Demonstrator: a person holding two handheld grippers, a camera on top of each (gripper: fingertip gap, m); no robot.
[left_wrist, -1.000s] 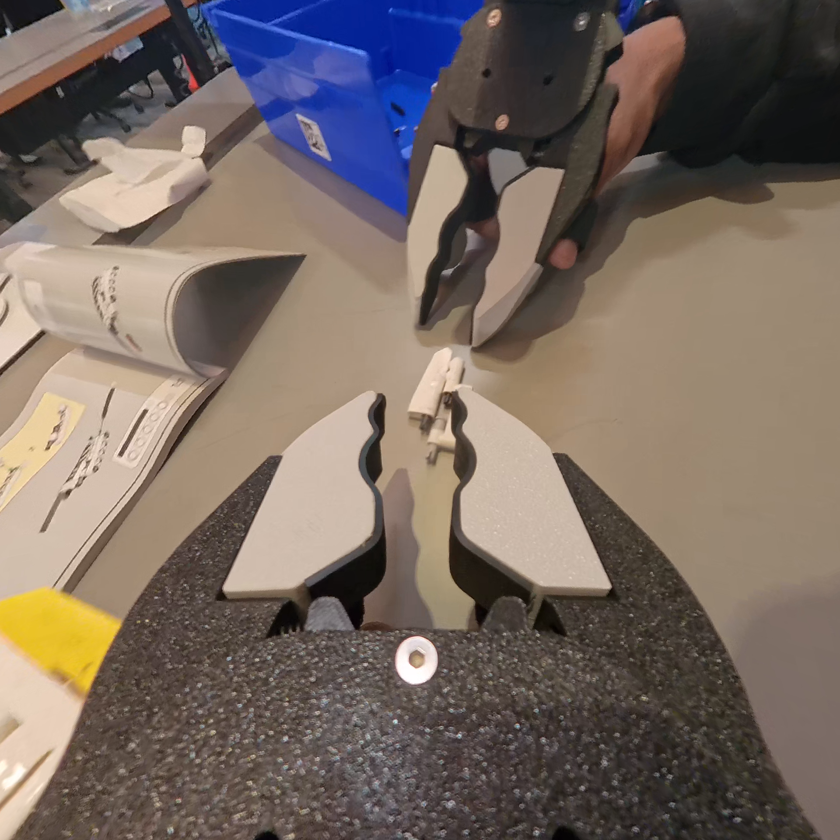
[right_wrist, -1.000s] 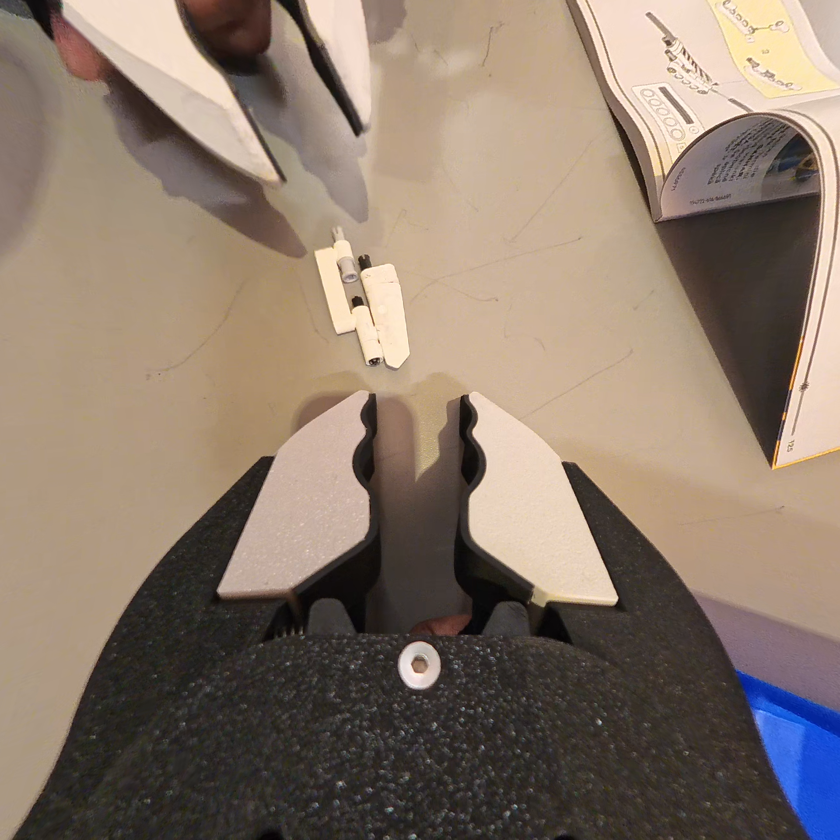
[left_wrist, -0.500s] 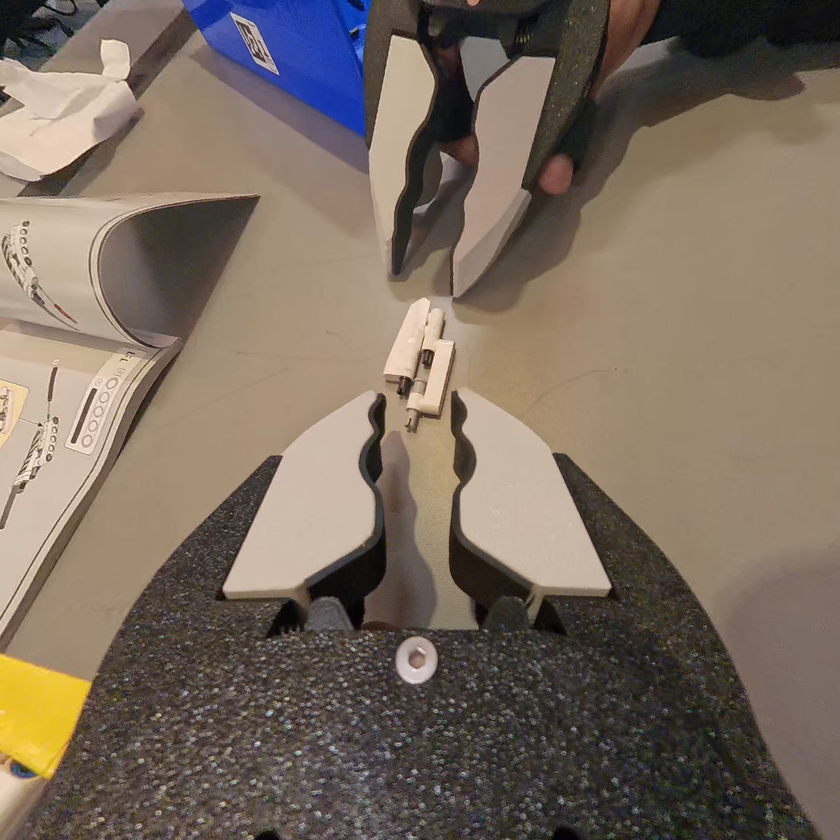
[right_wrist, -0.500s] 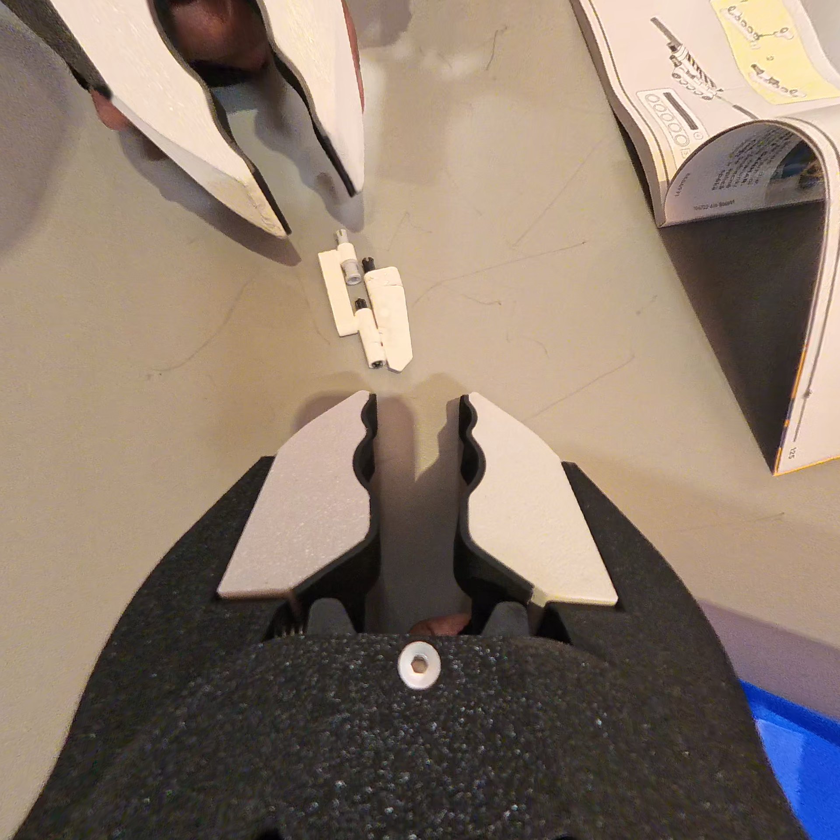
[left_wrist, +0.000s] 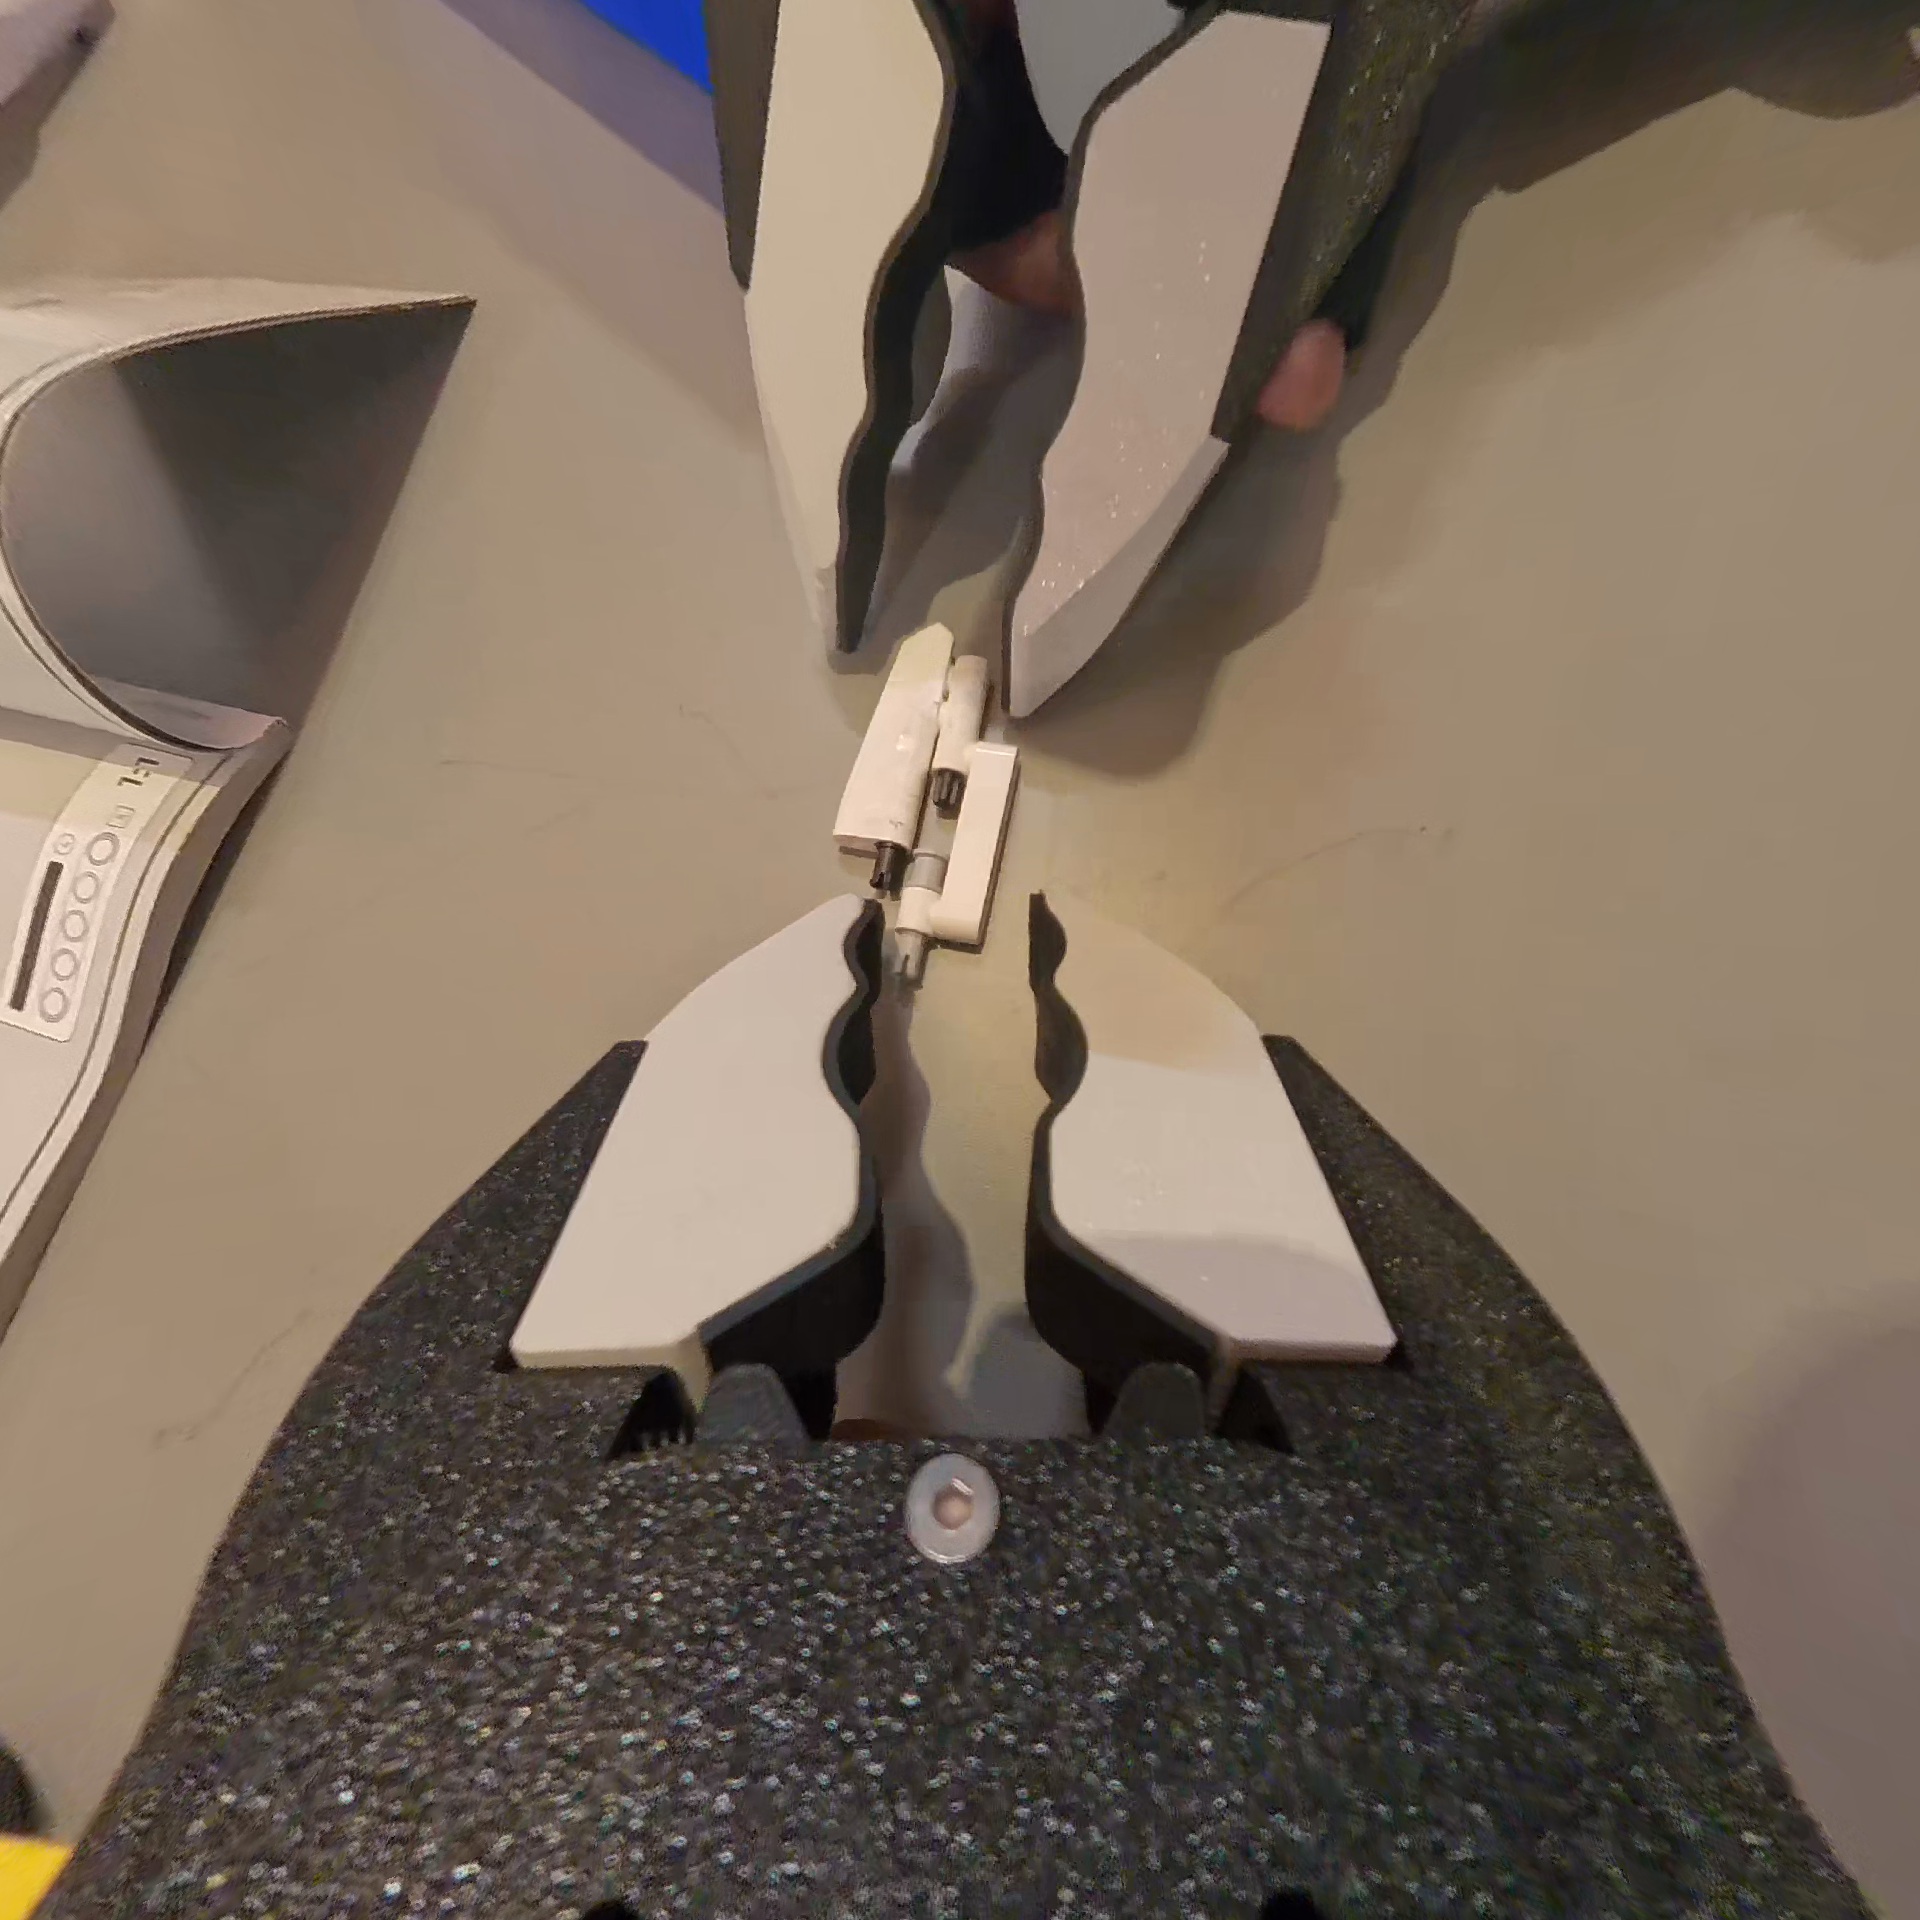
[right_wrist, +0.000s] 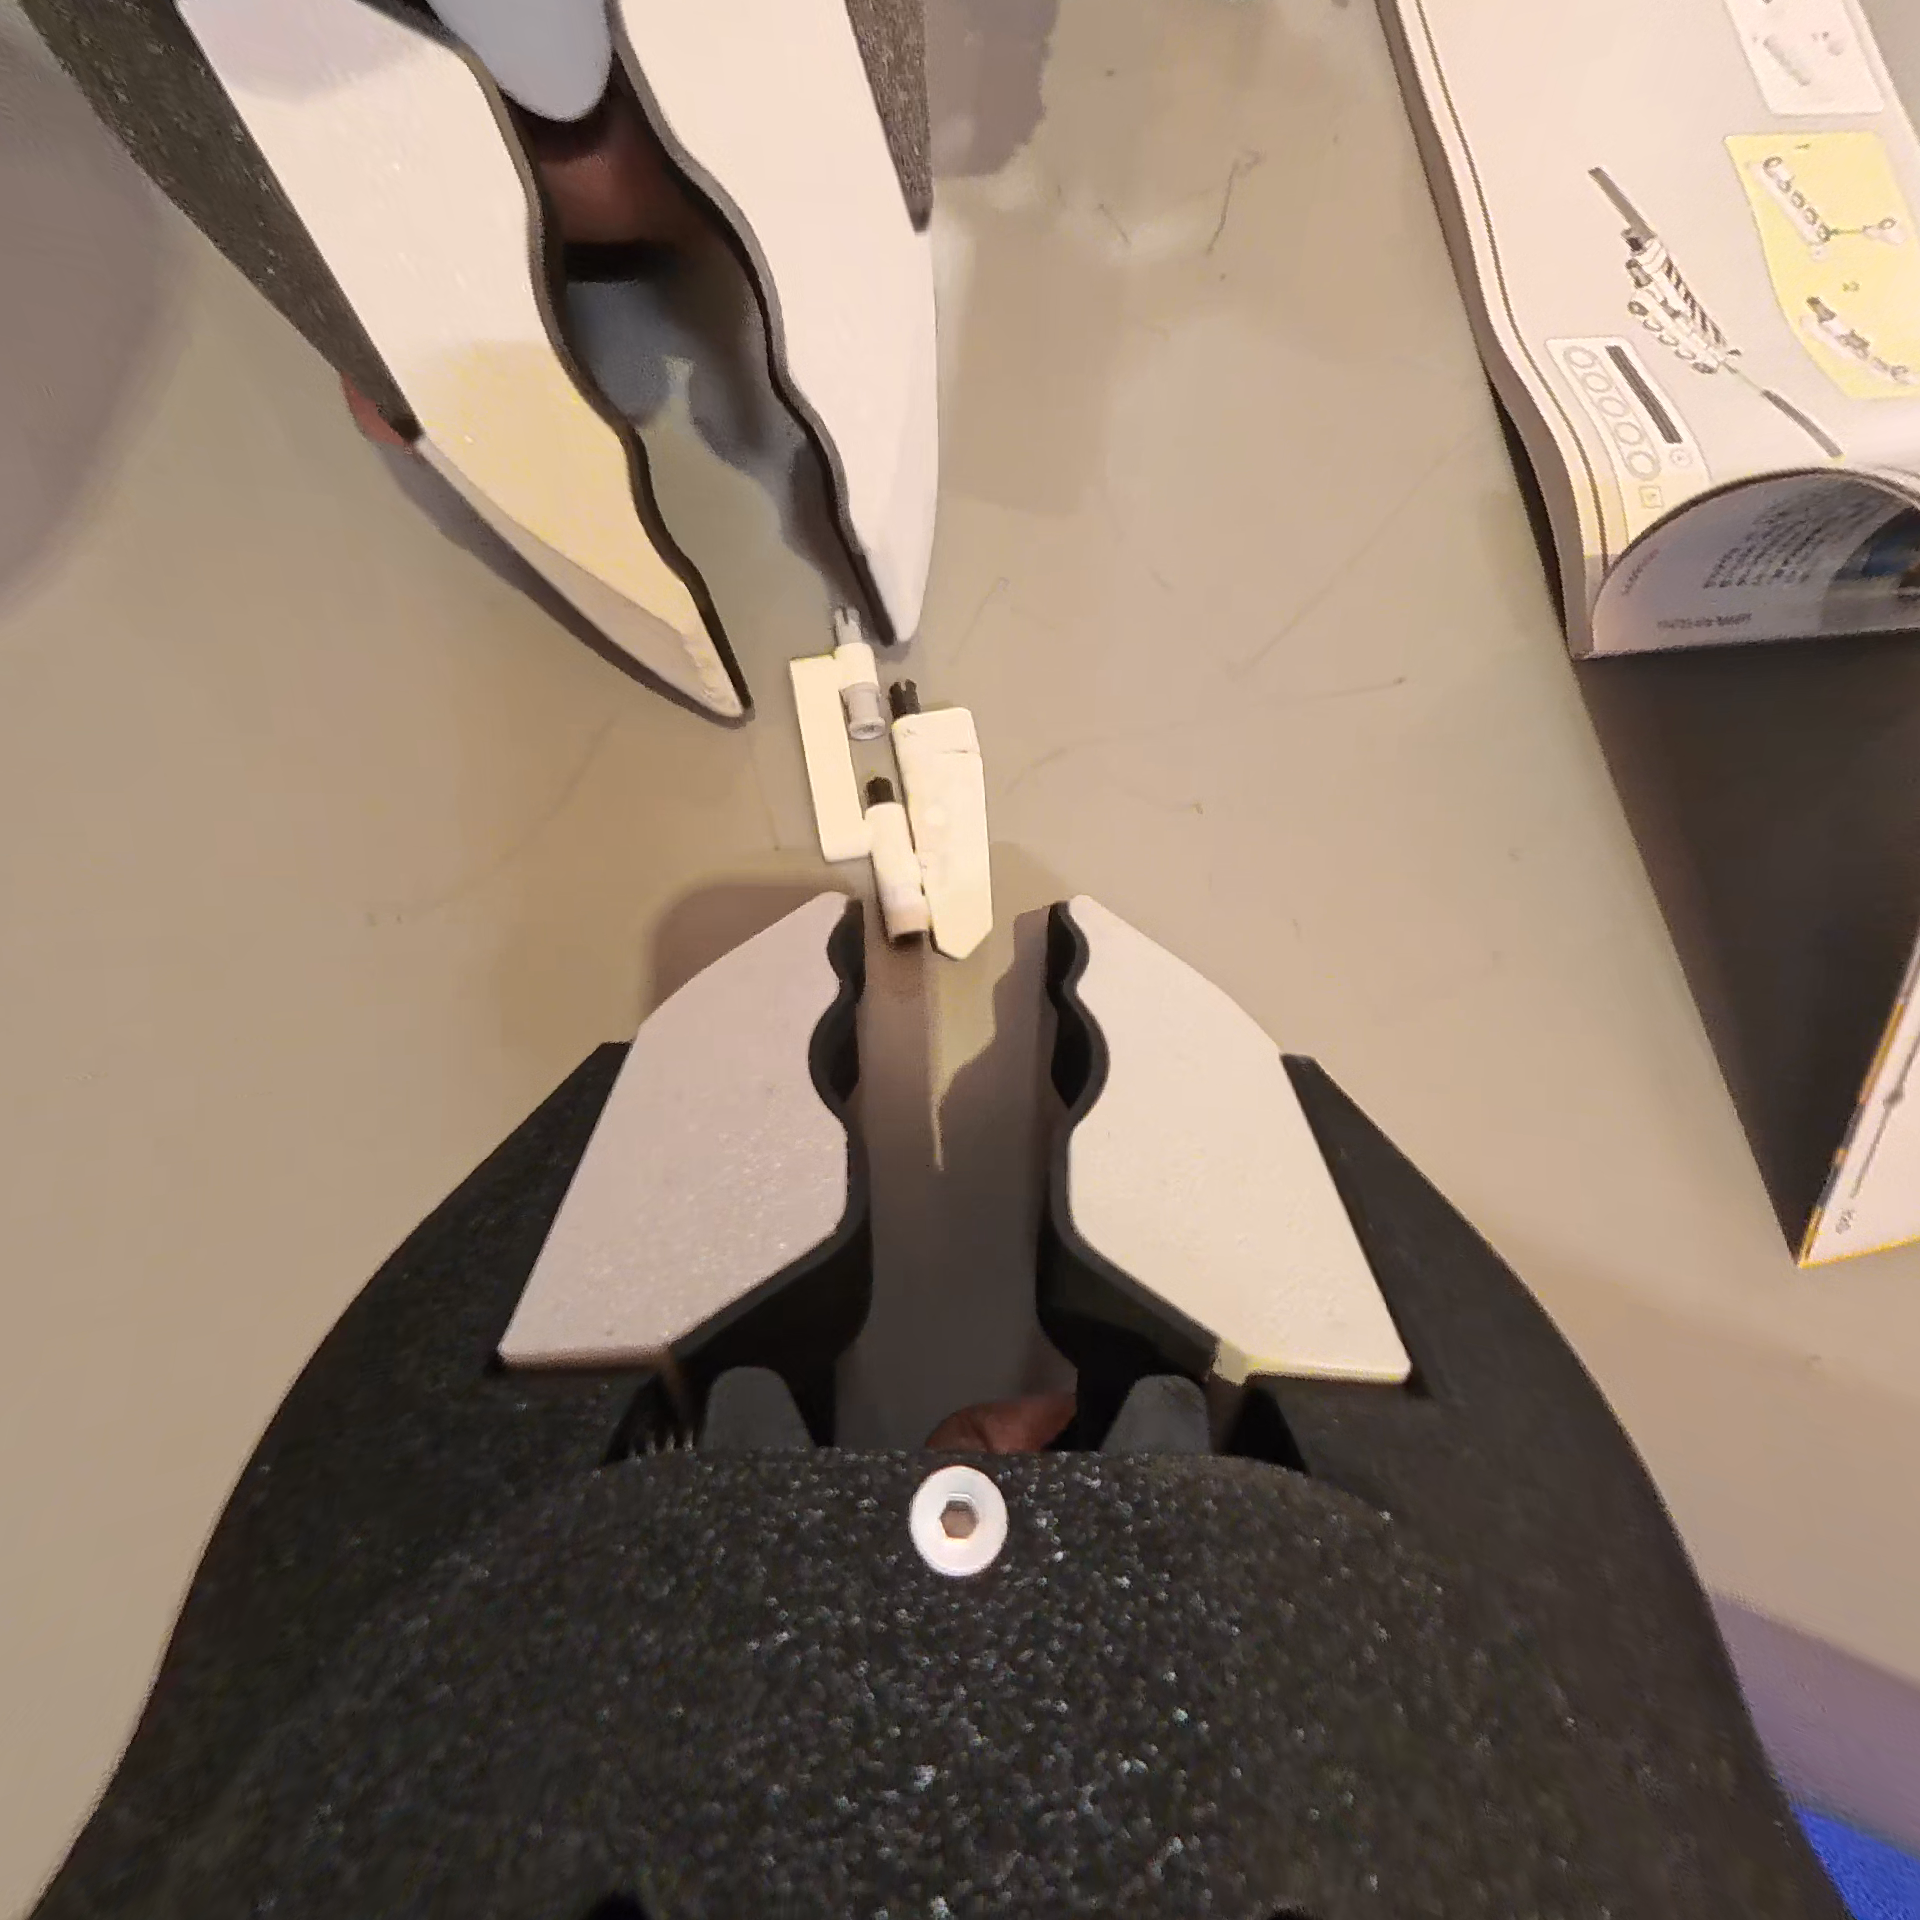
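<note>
Grey fingers of the left gripper (left_wrist: 951, 909) stand apart with nothing between the pads; only the thin grey pin end of a small white plastic assembly (left_wrist: 930, 800) reaches just inside the tips, close to the left finger, without being pinched. That assembly, two flat white pieces joined by short white, grey and black pins, lies flat on the grey-green table (left_wrist: 1507, 831), between the two grippers. From the opposite side the right gripper (right_wrist: 956, 914) faces it, likewise spread and bare, its tips just short of the white pieces' near ends; in the left wrist view it (left_wrist: 925, 675) hangs tip-down over the far end, and whether a tip touches the piece cannot be told. A hand (left_wrist: 1299, 364) grips its black body. Farther left lies an open instruction booklet (left_wrist: 125, 831) with a page curled up, and a blue bin (left_wrist: 665, 62) shows at the far edge.
</note>
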